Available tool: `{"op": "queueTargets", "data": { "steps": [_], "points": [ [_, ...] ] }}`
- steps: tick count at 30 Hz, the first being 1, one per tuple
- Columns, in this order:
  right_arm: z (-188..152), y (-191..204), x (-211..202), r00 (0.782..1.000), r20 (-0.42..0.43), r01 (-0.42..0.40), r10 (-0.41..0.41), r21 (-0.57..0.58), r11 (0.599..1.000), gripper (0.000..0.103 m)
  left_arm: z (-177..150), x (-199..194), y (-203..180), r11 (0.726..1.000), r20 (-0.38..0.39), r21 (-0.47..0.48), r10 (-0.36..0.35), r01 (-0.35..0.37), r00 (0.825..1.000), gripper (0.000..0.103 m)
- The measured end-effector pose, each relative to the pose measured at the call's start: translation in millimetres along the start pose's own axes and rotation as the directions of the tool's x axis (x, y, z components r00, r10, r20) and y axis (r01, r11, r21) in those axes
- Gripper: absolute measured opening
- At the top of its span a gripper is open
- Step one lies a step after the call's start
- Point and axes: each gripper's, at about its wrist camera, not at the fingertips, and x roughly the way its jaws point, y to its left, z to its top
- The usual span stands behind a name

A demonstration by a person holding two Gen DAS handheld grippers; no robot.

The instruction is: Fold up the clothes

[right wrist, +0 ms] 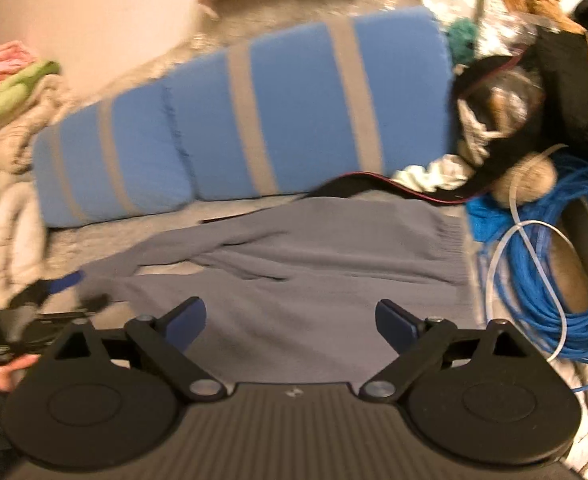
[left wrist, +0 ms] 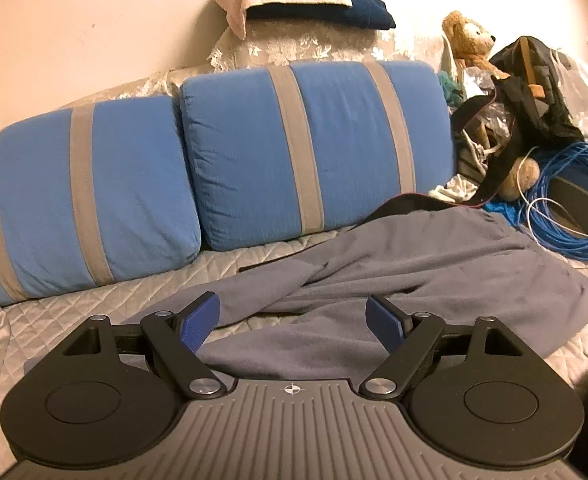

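A grey sweater [left wrist: 433, 264] lies rumpled on the quilted bed cover [left wrist: 94, 304], with a sleeve folded across its body. In the right wrist view the same grey sweater [right wrist: 313, 280] spreads out flat, its ribbed hem toward the right. My left gripper [left wrist: 294, 316] hovers over the sweater's near edge, open, with nothing between its blue pads. My right gripper [right wrist: 292, 320] is open too, above the sweater's middle. The left gripper [right wrist: 60, 292] also shows at the far left of the blurred right wrist view, held by a hand [right wrist: 4, 372].
Two blue cushions with grey stripes [left wrist: 294, 148] lean along the wall behind the sweater. A coil of blue cable [left wrist: 573, 200], a black bag [left wrist: 533, 92] and a teddy bear [left wrist: 469, 40] crowd the right side. Folded cloth [right wrist: 10, 80] is piled at the left.
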Motion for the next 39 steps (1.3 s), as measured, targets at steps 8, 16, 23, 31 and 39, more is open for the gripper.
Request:
{"op": "queueTargets", "data": {
  "steps": [8, 16, 23, 31, 39],
  "points": [
    [28, 13, -57, 0.992, 0.029, -0.124, 0.121, 0.153, 0.980, 0.098, -3, -12, 12, 1.000, 0.018, -0.018, -0.001, 0.002, 1.000, 0.080],
    [41, 23, -106, 0.996, 0.080, -0.044, 0.043, 0.004, 0.999, 0.103, -2, -28, 23, 0.999, 0.067, -0.042, -0.007, 0.010, 0.998, 0.080],
    [-17, -20, -70, 0.988, 0.073, 0.150, -0.136, -0.231, 0.961, 0.103, -5, -29, 17, 1.000, 0.061, -0.019, -0.020, 0.021, 0.998, 0.080],
    [-119, -73, 30, 0.919, 0.074, 0.361, -0.386, -0.549, 0.754, 0.103, -17, -14, 10, 0.999, 0.008, 0.040, -0.011, 0.011, 1.000, 0.080],
    [-210, -96, 122, 0.815, 0.265, 0.438, -0.516, -0.864, 0.248, 0.099, -19, -5, 8, 0.999, -0.017, 0.049, -0.006, 0.007, 1.000, 0.080]
  ]
}}
